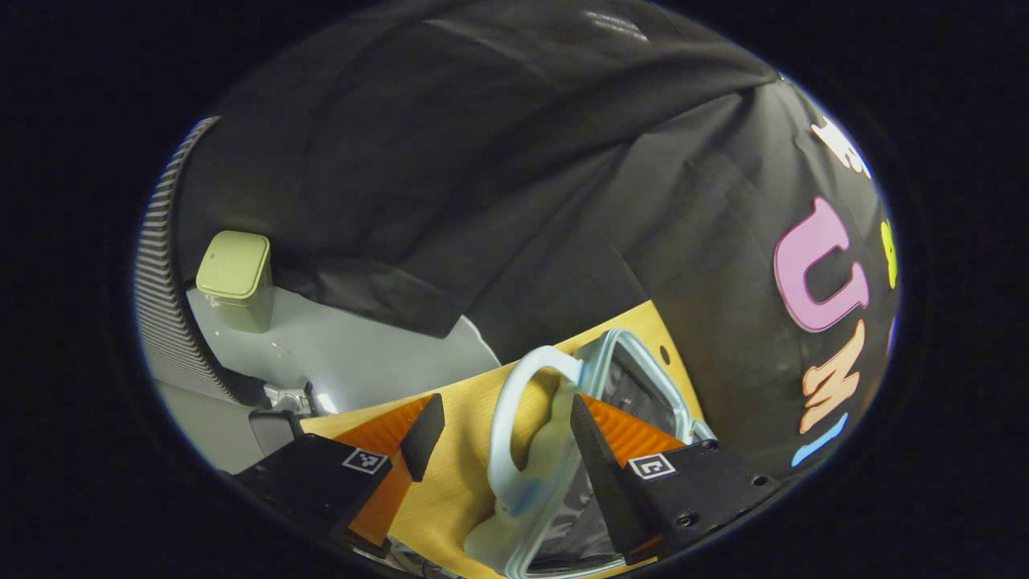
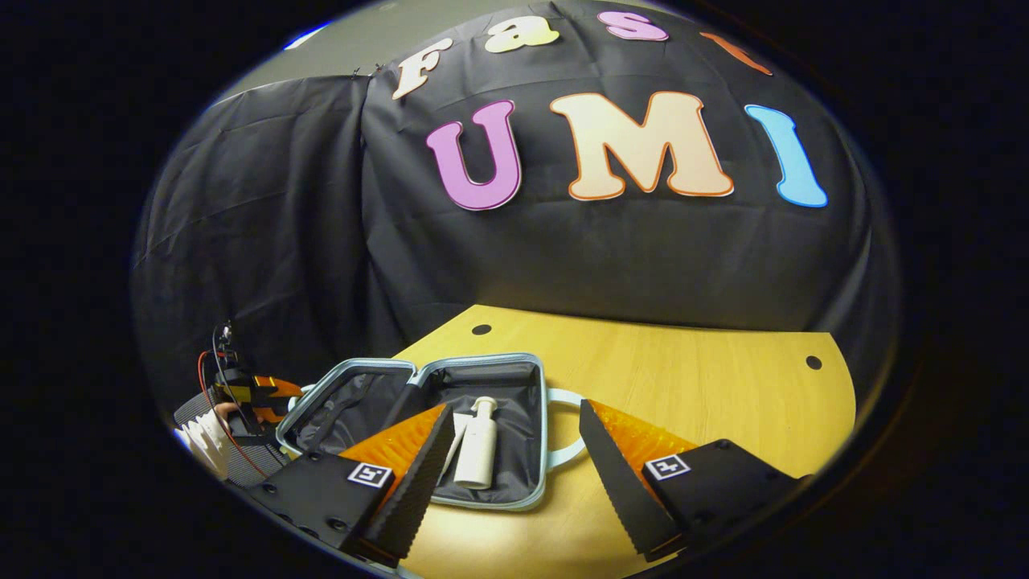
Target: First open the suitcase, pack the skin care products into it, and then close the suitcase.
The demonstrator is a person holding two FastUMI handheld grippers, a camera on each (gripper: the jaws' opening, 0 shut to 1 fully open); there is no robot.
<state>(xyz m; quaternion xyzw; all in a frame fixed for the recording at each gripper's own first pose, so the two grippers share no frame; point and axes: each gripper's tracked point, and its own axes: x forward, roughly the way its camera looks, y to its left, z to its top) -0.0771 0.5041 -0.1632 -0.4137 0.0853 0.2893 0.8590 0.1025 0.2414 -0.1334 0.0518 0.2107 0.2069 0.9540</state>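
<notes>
The pale blue suitcase (image 2: 514, 366) lies open on the wooden table (image 2: 707, 386), both halves lined in black. A white pump bottle (image 2: 478, 446) lies in its right half, with a slim white item (image 2: 456, 438) beside it. My right gripper (image 2: 514, 426) is open, hovering over that half and its loop handle (image 2: 567, 430). In the left gripper view, a pale blue handle (image 1: 514, 426) on the suitcase's edge (image 1: 643, 362) stands between the fingers of my open left gripper (image 1: 506, 410). The left gripper (image 2: 257, 394), held by a hand, sits at the suitcase's left side in the right gripper view.
A pale green bin (image 1: 233, 273) stands on the grey floor (image 1: 346, 354) beyond the table's edge. A striped sleeve (image 1: 161, 281) runs along the left. Bare table with small holes (image 2: 813, 362) stretches right of the suitcase. Black cloth backs the booth.
</notes>
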